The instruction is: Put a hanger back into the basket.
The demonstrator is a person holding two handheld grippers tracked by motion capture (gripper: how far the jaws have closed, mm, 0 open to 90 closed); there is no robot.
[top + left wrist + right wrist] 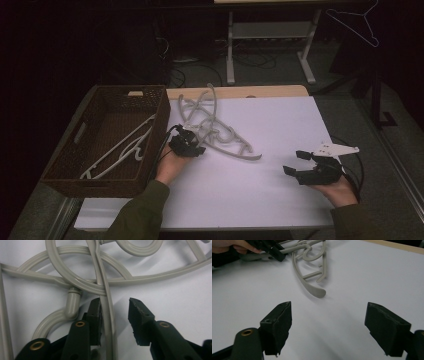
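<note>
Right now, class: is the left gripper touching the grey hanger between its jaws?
Touching. In the left gripper view, one pad of the left gripper lies against the hanger's bar; the other stands clear.

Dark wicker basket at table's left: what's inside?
The dark woven wicker basket holds white plastic hangers, about two, lying diagonally on its floor. Its near wall hides the front strip of the floor.

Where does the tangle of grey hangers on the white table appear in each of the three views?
High view: grey hangers upper centre, right of the basket.
Left gripper view: hangers across the top; one bar runs down between the left tool jaws.
Right gripper view: hangers top centre.
Shared landmark: white table.
</note>
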